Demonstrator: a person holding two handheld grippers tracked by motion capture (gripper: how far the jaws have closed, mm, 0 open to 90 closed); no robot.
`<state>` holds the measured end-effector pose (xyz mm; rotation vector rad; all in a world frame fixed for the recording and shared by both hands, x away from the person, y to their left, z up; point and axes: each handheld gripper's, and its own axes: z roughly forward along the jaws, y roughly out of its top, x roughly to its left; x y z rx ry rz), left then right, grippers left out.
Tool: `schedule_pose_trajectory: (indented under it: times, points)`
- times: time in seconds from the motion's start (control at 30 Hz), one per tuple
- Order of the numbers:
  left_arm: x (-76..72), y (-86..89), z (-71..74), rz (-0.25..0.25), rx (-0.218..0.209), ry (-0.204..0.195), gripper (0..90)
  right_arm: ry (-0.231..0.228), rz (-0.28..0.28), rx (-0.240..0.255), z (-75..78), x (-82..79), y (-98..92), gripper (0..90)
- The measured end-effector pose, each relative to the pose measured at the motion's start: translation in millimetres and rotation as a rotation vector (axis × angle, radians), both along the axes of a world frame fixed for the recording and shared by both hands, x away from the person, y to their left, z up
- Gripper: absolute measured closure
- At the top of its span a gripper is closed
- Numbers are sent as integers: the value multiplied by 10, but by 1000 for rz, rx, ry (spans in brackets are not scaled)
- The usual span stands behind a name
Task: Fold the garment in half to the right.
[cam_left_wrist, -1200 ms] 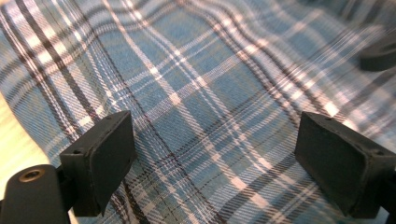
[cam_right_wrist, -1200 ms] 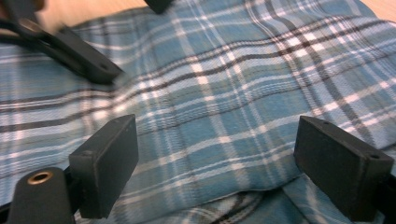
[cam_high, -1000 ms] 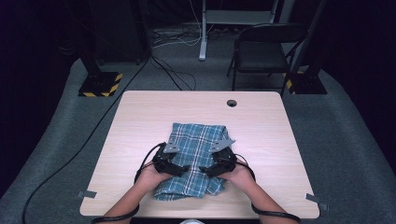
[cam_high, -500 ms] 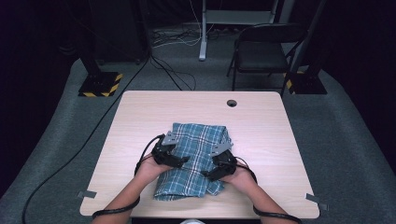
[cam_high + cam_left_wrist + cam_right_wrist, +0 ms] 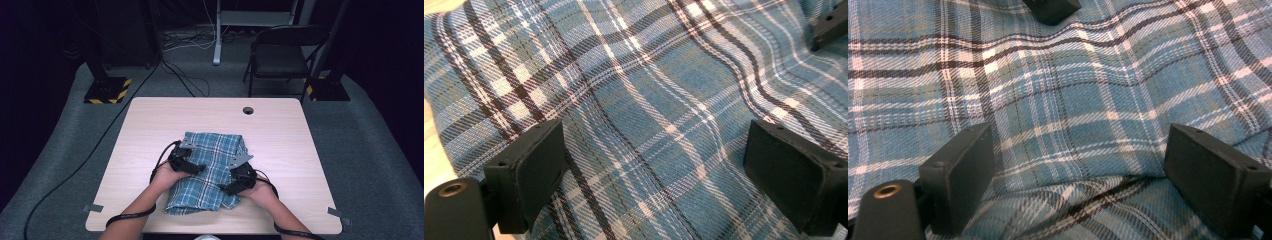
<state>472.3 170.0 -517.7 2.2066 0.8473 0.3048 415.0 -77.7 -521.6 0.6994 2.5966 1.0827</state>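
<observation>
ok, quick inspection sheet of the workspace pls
Surface: light wood table, round hole near far edge, tape tabs at near corners.
Job's things: blue plaid cloth, folded, lying mid-table.
Clutter: nothing seen.
Grippers: left tool and right tool over the cloth, jaws open, nothing clamped.
Cables: one trails from each tool; more on the floor.
Surroundings: grey carpet, folding chair, striped stand bases.
</observation>
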Motion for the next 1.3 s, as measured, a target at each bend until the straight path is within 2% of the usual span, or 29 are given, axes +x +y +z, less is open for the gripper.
schedule_pose_trajectory:
  times: [0.1, 0.27, 0.43, 0.57, 0.67, 0.77, 0.9, 1.0, 1.17, 1.3]
  points:
    - [1, -34, -19, 22, -6, 3, 93, -2, -11, -25, 7, 5, -23, 117]
    - [-4, -76, 58, 26, 29, 2, 95, 33, -31, 6, 13, 45, -114, 116]
    - [-67, -30, 159, 12, 43, -18, 104, -3, -42, 5, 78, 18, -139, 111]
    - [-123, 76, 219, 18, 48, -39, 103, -19, -60, 22, 134, 9, -188, 107]
    - [-161, 197, 236, 41, 24, -39, 104, -20, -83, 42, 164, 22, -240, 106]
    - [-187, 313, 226, 59, 18, -40, 104, -13, -104, 66, 179, 40, -288, 106]
    - [-190, 456, 197, 95, -23, -35, 104, -15, -125, 75, 188, 62, -331, 106]
    - [-177, 526, 165, 113, -18, -32, 104, -18, -138, 76, 187, 79, -363, 106]
    - [-146, 613, 114, 149, -36, -26, 106, -20, -185, 83, 186, 121, -452, 107]
    - [-132, 656, 71, 163, -20, -22, 106, -14, -235, 100, 186, 154, -538, 107]
